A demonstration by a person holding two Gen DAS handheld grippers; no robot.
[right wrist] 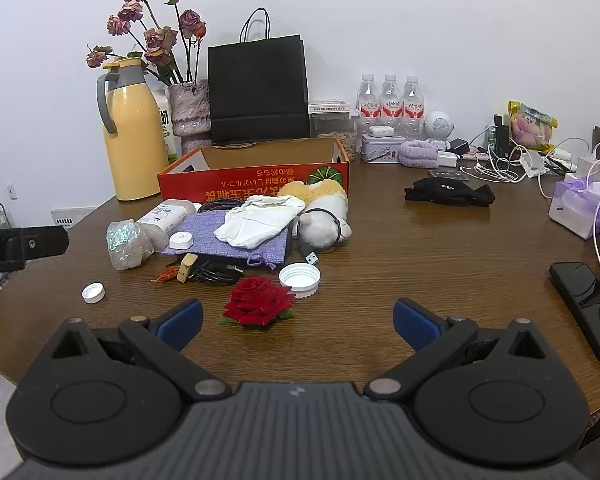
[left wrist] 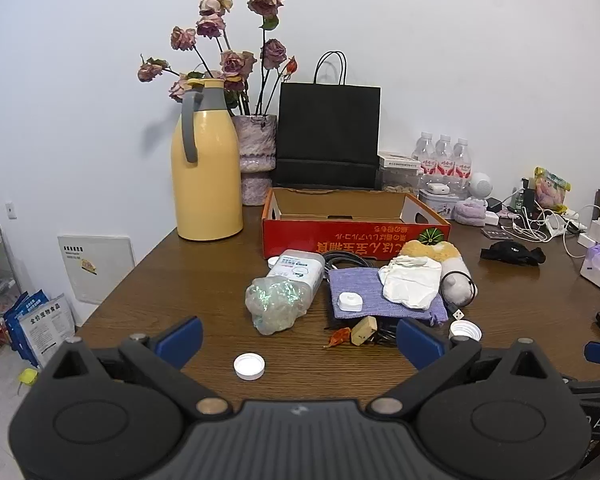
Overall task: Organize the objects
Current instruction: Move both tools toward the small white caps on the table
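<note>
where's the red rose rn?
In the right wrist view, the red rose lies on the wooden table just ahead of the open right gripper, beside the large white cap, near the black cable.

Bright, even room light; soft shadows fall on the wall [left wrist: 460,60]. Both views stay sharp, bending and darkening at the corners.

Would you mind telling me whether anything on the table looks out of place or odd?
Yes. Two white caps lie loose: a small cap and a large cap, separated from any bottle. A red rose lies flat on the table, and the orange box looks empty while clutter is piled in front of it.
</note>
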